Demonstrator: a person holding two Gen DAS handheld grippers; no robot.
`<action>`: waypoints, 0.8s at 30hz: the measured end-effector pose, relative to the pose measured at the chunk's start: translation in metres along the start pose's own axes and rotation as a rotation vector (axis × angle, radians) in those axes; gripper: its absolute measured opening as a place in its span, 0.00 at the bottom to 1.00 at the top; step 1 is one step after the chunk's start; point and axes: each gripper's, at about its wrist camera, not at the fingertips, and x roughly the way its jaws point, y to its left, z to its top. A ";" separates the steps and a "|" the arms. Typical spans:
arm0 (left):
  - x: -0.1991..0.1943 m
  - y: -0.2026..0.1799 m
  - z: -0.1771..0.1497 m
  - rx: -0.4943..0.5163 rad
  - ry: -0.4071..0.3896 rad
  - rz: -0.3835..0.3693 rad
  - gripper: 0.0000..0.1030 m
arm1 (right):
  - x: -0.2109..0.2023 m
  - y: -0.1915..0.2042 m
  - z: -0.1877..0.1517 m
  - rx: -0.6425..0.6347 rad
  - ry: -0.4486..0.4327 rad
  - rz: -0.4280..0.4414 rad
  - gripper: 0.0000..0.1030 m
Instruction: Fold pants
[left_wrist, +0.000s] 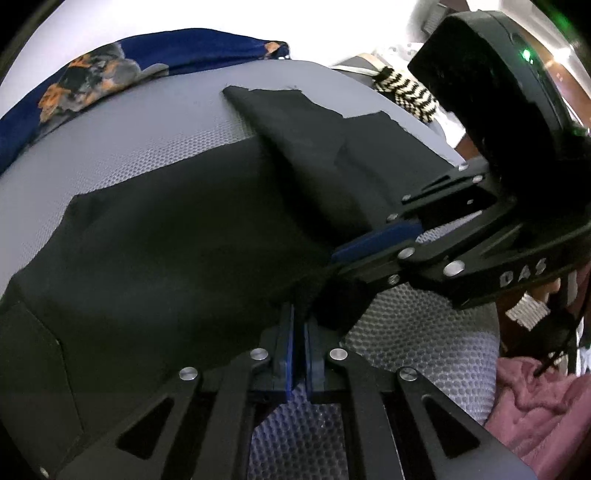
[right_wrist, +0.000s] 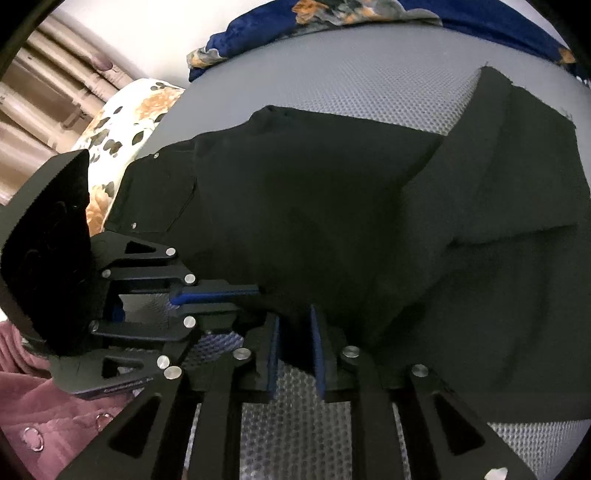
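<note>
Black pants (left_wrist: 177, 236) lie spread on a grey mesh mattress (left_wrist: 129, 147), with the legs folded over toward the far side (left_wrist: 314, 122). My left gripper (left_wrist: 298, 321) is shut on the near edge of the pants. My right gripper (right_wrist: 293, 332) pinches the same near edge beside it, with cloth between its blue pads. In the left wrist view the right gripper (left_wrist: 354, 254) comes in from the right. In the right wrist view the left gripper (right_wrist: 255, 291) comes in from the left. The pants fill the middle of the right wrist view (right_wrist: 314, 206).
A blue flowered blanket (left_wrist: 92, 74) lies along the far edge of the mattress. A pink fleece cloth (left_wrist: 546, 398) sits at the near right. A cream flowered pillow (right_wrist: 122, 122) and a curtain (right_wrist: 44, 81) are to the left. Bare mesh (right_wrist: 351, 77) shows beyond the pants.
</note>
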 end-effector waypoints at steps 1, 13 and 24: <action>0.000 0.000 0.000 0.003 0.002 -0.003 0.04 | -0.003 0.001 -0.002 -0.009 0.000 -0.001 0.19; 0.008 -0.010 -0.001 0.057 0.039 0.025 0.08 | -0.041 -0.045 0.023 0.066 -0.091 -0.078 0.31; 0.014 -0.010 -0.004 0.056 0.055 0.005 0.12 | -0.034 -0.176 0.129 0.402 -0.169 -0.006 0.32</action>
